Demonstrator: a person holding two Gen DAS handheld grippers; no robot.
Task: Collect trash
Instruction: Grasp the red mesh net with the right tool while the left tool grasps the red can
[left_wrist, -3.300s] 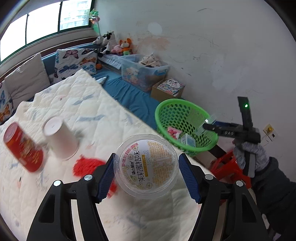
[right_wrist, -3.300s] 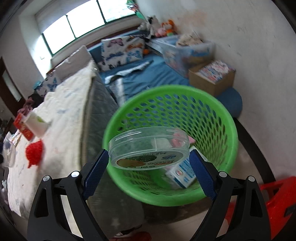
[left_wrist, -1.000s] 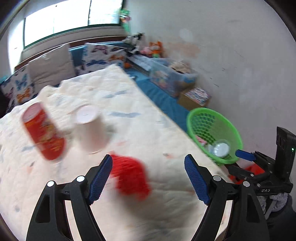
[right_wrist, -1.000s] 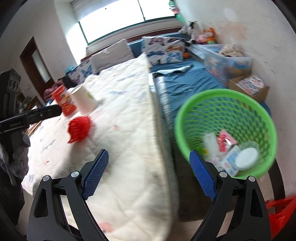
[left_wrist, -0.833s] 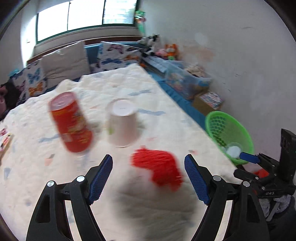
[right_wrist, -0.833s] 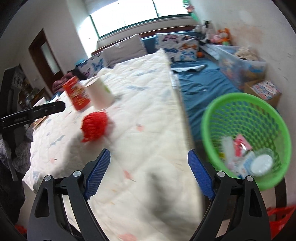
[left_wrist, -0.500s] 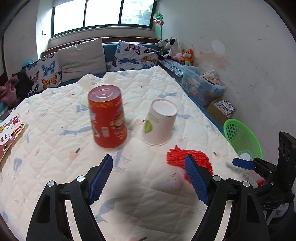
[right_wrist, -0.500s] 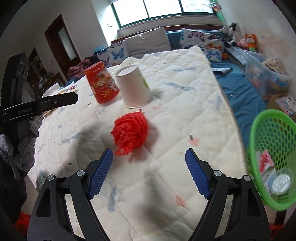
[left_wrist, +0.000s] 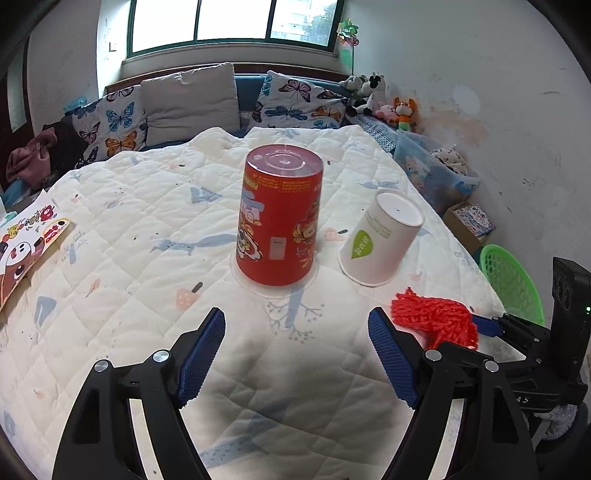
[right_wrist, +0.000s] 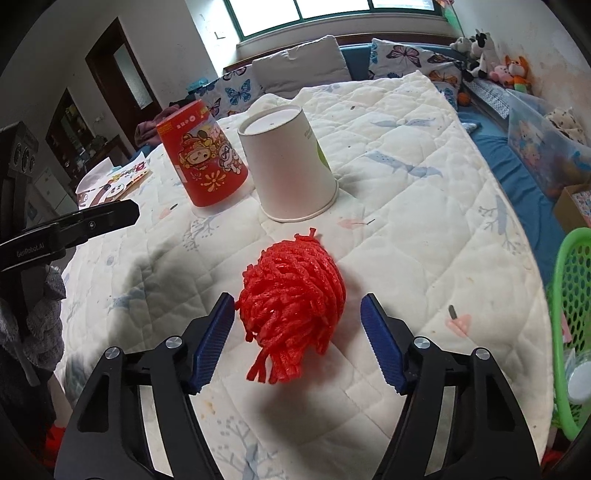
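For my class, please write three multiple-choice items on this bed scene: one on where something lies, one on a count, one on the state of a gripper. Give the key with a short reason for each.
1. Where is the red mesh bundle?
A. Inside the green basket
B. On the quilt, between the right tongs
C. On top of the white paper cup

2. How many cups stand upside down on the quilt?
A. One
B. Two
C. Four

3. What state are the left tongs in?
A. Open and holding nothing
B. Shut on the red cup
C. Shut on the paper cup

Key: 1 B, the bundle lies between the open fingers of the right tongs. 2 B, only the red cup and the white paper cup stand there, bases up. 3 A, only quilt shows between the spread fingers.
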